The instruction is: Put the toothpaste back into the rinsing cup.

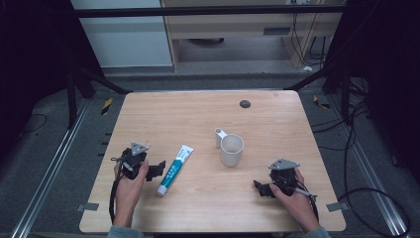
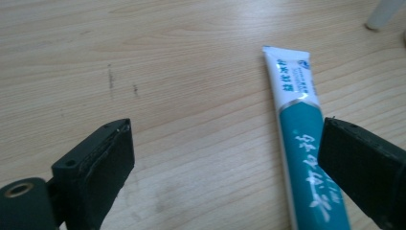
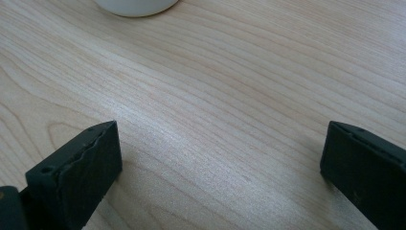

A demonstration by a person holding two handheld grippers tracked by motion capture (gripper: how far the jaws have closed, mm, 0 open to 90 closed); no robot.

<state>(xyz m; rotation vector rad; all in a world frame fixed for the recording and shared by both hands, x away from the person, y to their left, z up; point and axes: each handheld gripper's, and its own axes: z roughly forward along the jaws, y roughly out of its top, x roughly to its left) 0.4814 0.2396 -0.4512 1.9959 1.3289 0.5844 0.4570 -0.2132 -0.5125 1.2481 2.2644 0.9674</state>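
Left gripper jaws apart beside toothpaste tube; right gripper agape

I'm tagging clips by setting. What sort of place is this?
Probably a lab or recording rig, not a home: a bare wooden table inside a dark metal frame, loose cables on a grey floor, with only a toothpaste tube and a cup set out.

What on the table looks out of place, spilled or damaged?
Nothing stands out. The toothpaste tube lies flat and closed on the table, the cup stands upright, nothing is spilled. Faint dark scuffs mark the wood near the left gripper.
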